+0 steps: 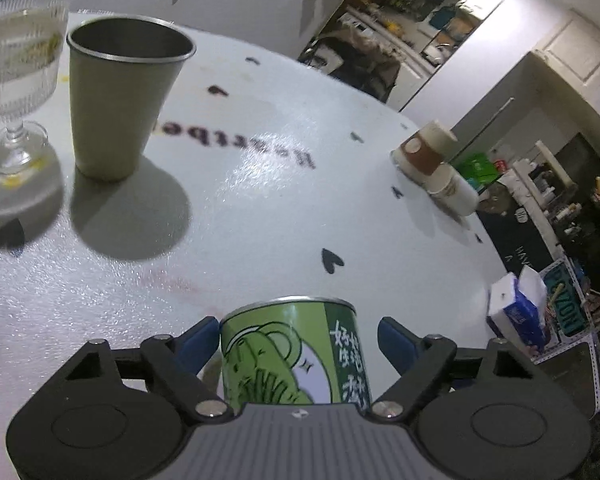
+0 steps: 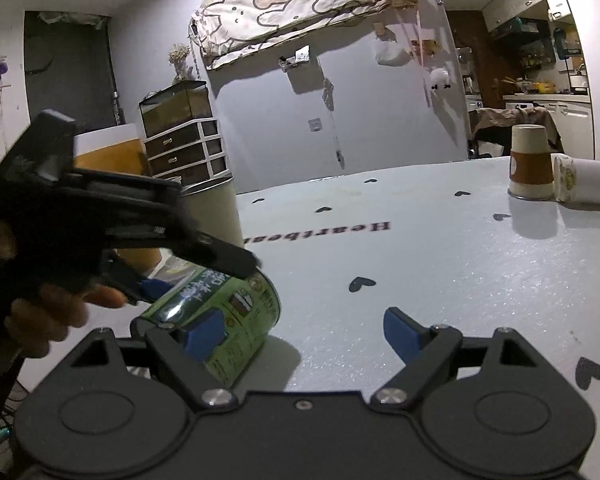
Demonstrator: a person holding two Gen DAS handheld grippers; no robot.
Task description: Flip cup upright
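Note:
A green printed cup (image 1: pixel 296 352) sits between the blue pads of my left gripper (image 1: pixel 300 344). The left pad touches it and a gap shows at the right pad, so the jaws stand open around it. In the right wrist view the same green cup (image 2: pixel 236 312) leans tilted on the white table, with the left gripper (image 2: pixel 188 276) around its upper part. My right gripper (image 2: pixel 304 330) is open and empty, just right of the cup.
An upright metal tumbler (image 1: pixel 124 100) and a ribbed stemmed glass (image 1: pixel 16 76) stand at the far left. An upside-down paper cup (image 2: pixel 531 162) and a white cup on its side (image 2: pixel 586 181) sit at the far right. A tissue pack (image 1: pixel 518 316) lies off the table edge.

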